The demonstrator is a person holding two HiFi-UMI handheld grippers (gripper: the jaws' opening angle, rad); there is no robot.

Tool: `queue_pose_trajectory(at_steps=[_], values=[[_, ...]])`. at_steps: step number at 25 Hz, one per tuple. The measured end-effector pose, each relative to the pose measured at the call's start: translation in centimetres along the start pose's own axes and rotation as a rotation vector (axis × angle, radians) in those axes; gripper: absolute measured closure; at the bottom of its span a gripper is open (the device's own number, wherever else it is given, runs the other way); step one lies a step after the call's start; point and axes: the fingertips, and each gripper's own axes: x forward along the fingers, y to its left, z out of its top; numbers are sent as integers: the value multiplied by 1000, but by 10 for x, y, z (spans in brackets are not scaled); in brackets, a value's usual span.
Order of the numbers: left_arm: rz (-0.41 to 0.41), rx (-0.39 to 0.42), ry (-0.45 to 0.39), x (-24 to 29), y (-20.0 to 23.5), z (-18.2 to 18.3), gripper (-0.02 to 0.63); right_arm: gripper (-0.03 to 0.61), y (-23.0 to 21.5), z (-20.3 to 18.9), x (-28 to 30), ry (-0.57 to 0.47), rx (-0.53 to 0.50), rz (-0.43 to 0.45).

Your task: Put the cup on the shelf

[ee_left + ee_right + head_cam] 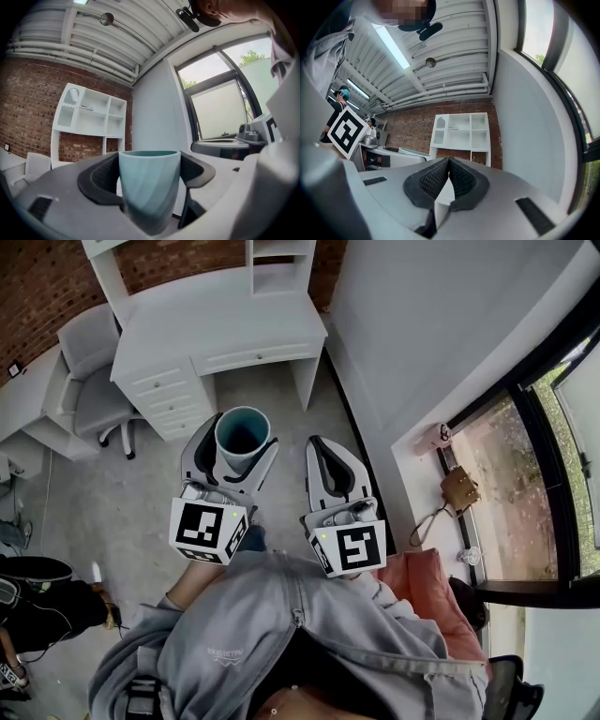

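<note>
A pale teal cup (242, 434) stands upright between the jaws of my left gripper (240, 448), which is shut on it; in the left gripper view the cup (149, 187) fills the gap between the black pads. My right gripper (332, 465) is beside it, shut and holding nothing, its pads (438, 180) touching. A white shelf unit (89, 117) stands against the brick wall ahead, some way off, and shows again as the shelf (462, 132) in the right gripper view. In the head view only its foot and the white desk (220, 324) under it are visible.
A grey chair (94, 381) stands left of the desk, whose drawers (167, 399) face me. A white wall and a window sill run along the right, with a brown bag (459, 489) on the sill. Bare grey floor (141, 493) lies between me and the desk.
</note>
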Motion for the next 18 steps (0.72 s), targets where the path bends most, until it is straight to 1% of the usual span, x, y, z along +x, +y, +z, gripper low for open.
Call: queue_pose_trajectory(at_steps=[4, 8, 18], values=[[-6, -12, -6, 18, 16, -6, 235, 551, -7, -10, 17, 17, -9, -10], [-19, -17, -11, 50, 35, -12, 235, 551, -24, -21, 45, 23, -19, -27], [-60, -25, -16, 140, 104, -17, 235, 551, -58, -37, 155, 7, -33, -29]])
